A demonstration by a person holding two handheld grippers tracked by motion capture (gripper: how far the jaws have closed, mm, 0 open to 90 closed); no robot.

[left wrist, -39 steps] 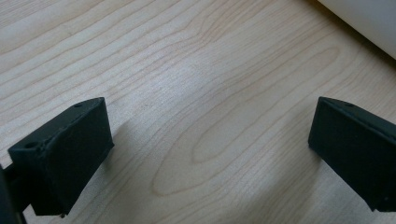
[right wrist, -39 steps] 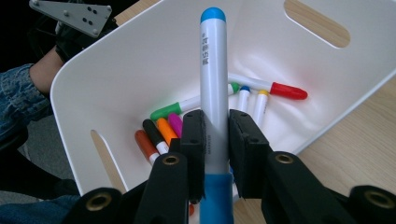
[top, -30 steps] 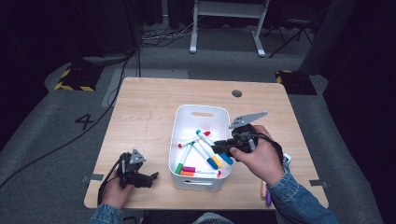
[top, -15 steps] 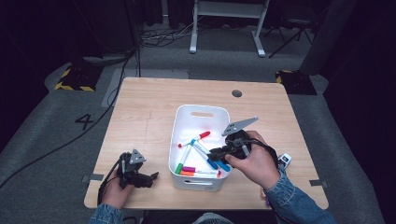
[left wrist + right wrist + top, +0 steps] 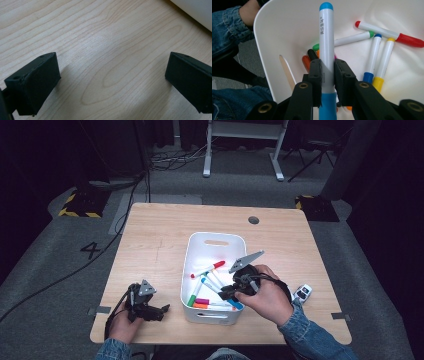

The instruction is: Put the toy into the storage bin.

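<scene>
A white bin (image 5: 196,251) stands mid-table with several markers in it, among them a red-capped one (image 5: 208,268). My right gripper (image 5: 226,293) hangs over the bin's front right part, shut on a white marker with light blue ends (image 5: 326,37). In the right gripper view the jaws (image 5: 327,75) clamp the marker's barrel just above its cap, over the bin's wall (image 5: 287,25). Red (image 5: 387,33), green (image 5: 352,38), blue (image 5: 372,60) and yellow (image 5: 384,62) markers lie below. My left gripper (image 5: 161,311) rests open on the table at front left, its jaws (image 5: 110,80) wide apart over bare wood.
A small white and blue object (image 5: 302,292) lies on the table right of the bin. A round cable hole (image 5: 253,220) sits near the far edge. The bin's corner (image 5: 197,12) is close to the left gripper.
My right gripper has shifted a little left and toward the front of the bin, still holding the marker. The left gripper has stayed put.
</scene>
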